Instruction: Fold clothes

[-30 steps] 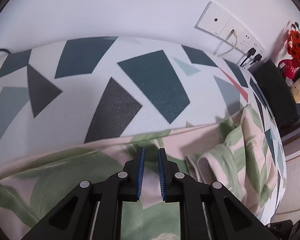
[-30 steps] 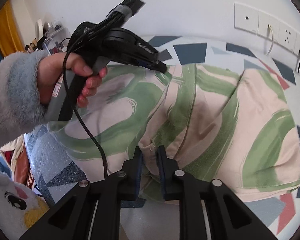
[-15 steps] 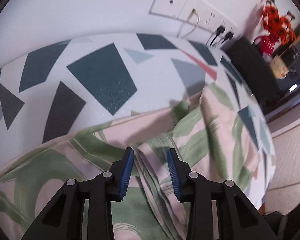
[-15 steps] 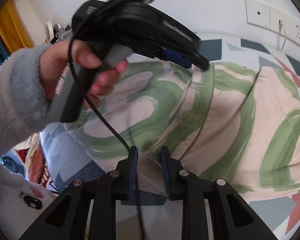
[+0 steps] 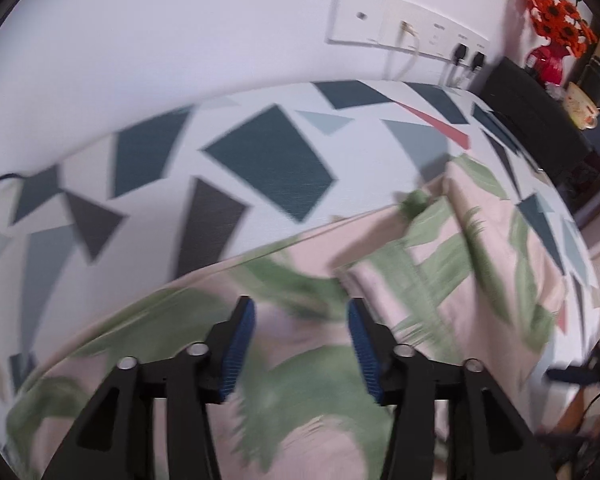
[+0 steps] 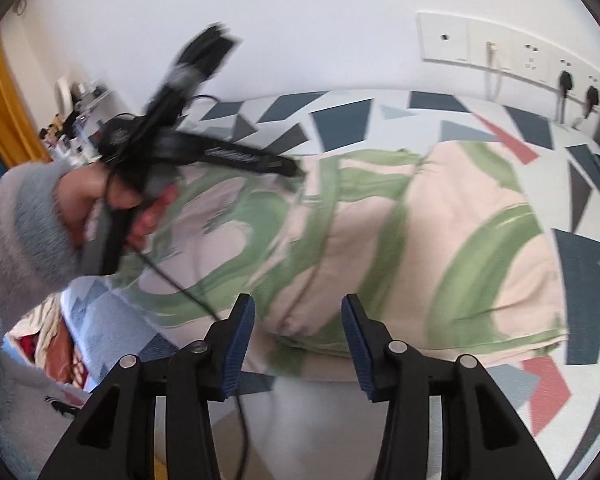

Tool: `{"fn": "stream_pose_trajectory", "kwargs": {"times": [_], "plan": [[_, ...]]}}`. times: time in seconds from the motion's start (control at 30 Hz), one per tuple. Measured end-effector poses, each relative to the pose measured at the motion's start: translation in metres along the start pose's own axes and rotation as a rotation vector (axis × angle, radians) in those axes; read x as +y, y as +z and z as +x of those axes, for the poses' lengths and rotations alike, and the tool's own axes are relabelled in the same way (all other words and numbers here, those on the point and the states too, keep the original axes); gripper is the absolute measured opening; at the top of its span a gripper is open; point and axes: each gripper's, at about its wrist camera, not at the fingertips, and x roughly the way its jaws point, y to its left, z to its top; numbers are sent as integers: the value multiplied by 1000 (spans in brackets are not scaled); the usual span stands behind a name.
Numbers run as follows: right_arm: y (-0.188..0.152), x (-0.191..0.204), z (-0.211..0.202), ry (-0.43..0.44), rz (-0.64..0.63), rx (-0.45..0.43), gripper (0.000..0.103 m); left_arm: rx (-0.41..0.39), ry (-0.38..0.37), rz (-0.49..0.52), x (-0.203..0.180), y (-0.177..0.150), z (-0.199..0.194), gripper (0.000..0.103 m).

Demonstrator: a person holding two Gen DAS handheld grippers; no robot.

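Garment (image 6: 440,248) beneath opening right tool (image 6: 298,312)

One garment (image 6: 420,240) — two hand-held grippers (image 6: 298,344) (image 5: 300,344) — one vase (image 5: 546,62).

Left gripper (image 5: 298,344) jaws opening above pink-and-green garment (image 5: 440,264), nothing pinched; garment lying on patterned bedsheet (image 5: 268,168).

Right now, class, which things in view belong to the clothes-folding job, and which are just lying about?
Belongs to the job:
- green-and-pink garment
- left gripper, jaws opening
- right gripper, jaws opening

Just lying about:
- wall sockets
- red flower vase
- patterned bed cover
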Motion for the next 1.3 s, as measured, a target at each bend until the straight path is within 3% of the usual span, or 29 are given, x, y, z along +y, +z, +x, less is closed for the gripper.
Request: {"fn": "stream_pose_trajectory", "kwargs": {"times": [0.03, 0.23, 0.43, 0.57, 0.83, 0.9, 0.97, 1.13, 1.3], "plan": [[1, -1, -1, -10, -1, -6, 48, -10, 23, -8, 4, -5, -6, 64], [6, 7, 5, -26, -74, 10, 48, 14, 58, -111, 30, -57, -30, 71], [2, 36, 35, 20, -224, 86, 48, 79, 69, -157, 37, -98, -30, 71], [-1, 43, 64, -22, -267, 162, 49, 86, 81, -153, 36, -114, -29, 71], [-5, 46, 69, -52, -319, 166, 50, 62, 113, -115, 29, -121, -27, 77], [-4, 49, 67, -58, -349, 160, 42, 60, 116, -120, 27, -120, -26, 78], [-1, 49, 63, -69, -351, 124, 22, 59, 118, -126, 26, -119, -25, 79], [15, 45, 36, 3, -273, -3, 17, 56, 114, -133, 26, -119, -25, 81], [6, 52, 59, 44, -298, 105, 22, 61, 110, -139, 27, -119, -25, 81]]}}
